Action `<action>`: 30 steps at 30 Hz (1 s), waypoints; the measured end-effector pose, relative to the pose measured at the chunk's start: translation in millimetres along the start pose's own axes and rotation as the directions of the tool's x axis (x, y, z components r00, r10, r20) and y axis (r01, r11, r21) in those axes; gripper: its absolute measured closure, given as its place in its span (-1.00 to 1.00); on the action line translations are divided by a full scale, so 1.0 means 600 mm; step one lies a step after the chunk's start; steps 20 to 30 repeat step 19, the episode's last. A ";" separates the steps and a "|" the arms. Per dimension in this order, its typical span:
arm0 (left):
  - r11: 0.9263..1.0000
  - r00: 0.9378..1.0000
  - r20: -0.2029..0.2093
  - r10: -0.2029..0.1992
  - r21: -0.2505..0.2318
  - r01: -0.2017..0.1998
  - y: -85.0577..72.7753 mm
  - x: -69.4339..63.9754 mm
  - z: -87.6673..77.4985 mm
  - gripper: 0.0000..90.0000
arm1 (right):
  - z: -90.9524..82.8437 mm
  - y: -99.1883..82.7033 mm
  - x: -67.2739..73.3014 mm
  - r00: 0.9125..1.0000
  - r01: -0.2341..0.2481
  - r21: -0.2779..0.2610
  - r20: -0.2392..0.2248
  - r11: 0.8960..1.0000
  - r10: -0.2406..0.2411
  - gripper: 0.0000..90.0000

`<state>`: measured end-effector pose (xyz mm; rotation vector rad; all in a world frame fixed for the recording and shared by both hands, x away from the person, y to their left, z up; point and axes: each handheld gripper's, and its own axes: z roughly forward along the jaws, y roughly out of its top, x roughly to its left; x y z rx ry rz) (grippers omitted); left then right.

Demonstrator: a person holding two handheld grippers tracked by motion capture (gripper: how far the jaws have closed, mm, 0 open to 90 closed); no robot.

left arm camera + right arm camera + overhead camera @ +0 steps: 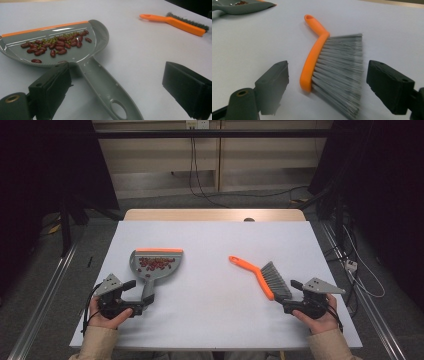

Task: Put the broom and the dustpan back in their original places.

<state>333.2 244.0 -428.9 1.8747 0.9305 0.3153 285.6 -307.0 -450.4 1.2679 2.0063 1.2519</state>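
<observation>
While both forearms rest at the near edge of the worktop (210, 240), the left gripper (131, 306) sits low with jaws spread wide around the grey dustpan (82, 47) handle, not clamping it; beans (56, 45) lie in its pan. At the right, the right gripper (287, 301) gapes wide around the orange brush (332, 65), whose bristles lie flat between the jaws.
</observation>
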 end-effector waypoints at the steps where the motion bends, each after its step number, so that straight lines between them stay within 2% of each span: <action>1: 1.000 1.000 0.005 0.010 0.008 -0.010 -0.001 0.000 -0.001 -0.82 | -0.001 -0.002 -0.001 1.000 0.002 0.002 0.000 1.000 -0.002 -0.60; 10: 0.999 0.999 0.032 0.037 0.006 -0.037 -0.003 -0.009 0.000 -0.82 | -0.010 -0.005 0.000 1.000 0.005 -0.006 -0.009 1.000 -0.005 -0.60; 14: 0.999 0.999 0.032 0.038 0.003 -0.039 -0.002 -0.009 0.003 -0.82 | -0.010 -0.003 0.003 1.000 0.006 -0.017 -0.017 1.000 -0.006 -0.60; 30: 0.999 0.999 0.029 0.035 -0.002 -0.035 -0.003 -0.007 0.001 -0.82 | -0.007 -0.003 0.006 1.000 0.006 -0.006 -0.016 1.000 -0.006 -0.60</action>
